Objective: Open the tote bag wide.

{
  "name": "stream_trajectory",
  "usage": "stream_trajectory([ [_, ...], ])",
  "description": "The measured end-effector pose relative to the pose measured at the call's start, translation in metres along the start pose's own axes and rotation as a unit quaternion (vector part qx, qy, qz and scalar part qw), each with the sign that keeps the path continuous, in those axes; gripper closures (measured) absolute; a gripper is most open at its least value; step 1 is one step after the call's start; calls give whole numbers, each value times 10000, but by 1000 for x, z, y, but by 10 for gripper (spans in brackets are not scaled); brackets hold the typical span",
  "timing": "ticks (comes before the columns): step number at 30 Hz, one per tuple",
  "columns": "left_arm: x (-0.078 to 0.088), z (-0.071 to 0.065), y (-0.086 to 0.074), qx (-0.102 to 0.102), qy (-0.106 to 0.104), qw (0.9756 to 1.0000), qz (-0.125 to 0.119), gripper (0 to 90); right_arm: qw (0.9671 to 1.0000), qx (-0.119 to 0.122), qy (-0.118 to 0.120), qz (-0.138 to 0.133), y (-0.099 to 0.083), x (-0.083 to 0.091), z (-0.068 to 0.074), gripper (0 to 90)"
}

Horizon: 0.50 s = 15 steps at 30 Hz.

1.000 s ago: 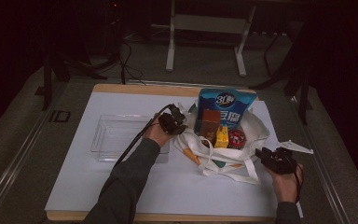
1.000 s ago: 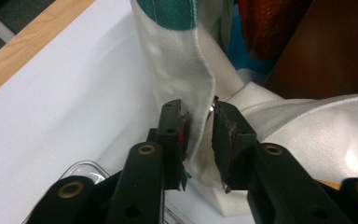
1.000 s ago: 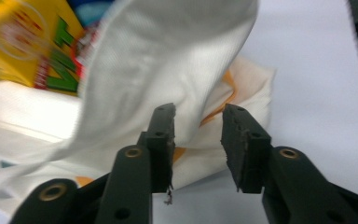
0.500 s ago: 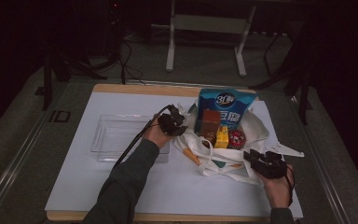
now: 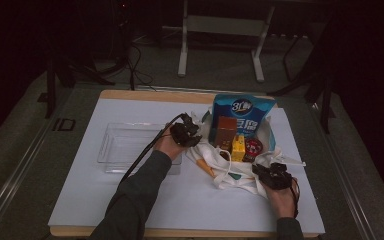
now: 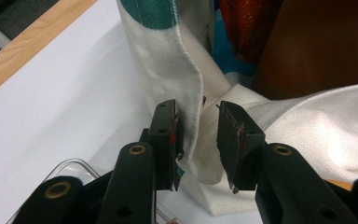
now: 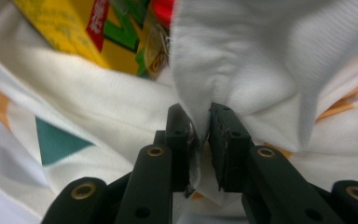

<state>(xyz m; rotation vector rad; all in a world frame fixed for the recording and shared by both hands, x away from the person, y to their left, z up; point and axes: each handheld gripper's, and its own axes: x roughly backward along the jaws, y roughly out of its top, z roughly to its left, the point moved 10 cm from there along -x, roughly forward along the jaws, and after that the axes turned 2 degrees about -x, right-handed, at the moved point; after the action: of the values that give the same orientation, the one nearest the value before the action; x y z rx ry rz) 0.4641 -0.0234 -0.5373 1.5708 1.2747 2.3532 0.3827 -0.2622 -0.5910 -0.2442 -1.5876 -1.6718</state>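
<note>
Right gripper (image 7: 200,140) is closing its fingers on the tote bag (image 5: 240,175) rim on the desk (image 5: 130,200), left gripper (image 6: 198,140) fingers sitting open around the opposite rim; both should be biting full hem before spreading.

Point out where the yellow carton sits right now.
In the high view the yellow carton stands inside the white cloth bag on the table's right half, between the brown box and a red round item.

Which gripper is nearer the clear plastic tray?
Left. The left gripper sits at the clear tray's right edge; the right gripper is across the cloth bag, far from it.
</note>
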Motion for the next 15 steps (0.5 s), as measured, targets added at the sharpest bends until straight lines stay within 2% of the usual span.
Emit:
stream_trajectory([
  [3, 3, 1, 1, 17, -40, 10000, -55, 651, 10000, 85, -20, 21, -1, 1, 0, 780],
  [7, 14, 3, 5, -1, -95, 9997, -234, 618, 9999, 136, -52, -1, -1, 0, 0, 780],
  [10, 26, 3, 9, -204, -20, 9993, -327, 605, 10000, 86, -6, -38, -1, 0, 0, 781],
  [14, 43, 1, 15, -416, -81, 9981, -451, 583, 9999, -13, 11, -122, -3, 1, 0, 783],
  [15, 45, 1, 17, -413, -116, 9979, -494, 579, 9999, 5, 3, -117, -3, 0, 0, 783],
])
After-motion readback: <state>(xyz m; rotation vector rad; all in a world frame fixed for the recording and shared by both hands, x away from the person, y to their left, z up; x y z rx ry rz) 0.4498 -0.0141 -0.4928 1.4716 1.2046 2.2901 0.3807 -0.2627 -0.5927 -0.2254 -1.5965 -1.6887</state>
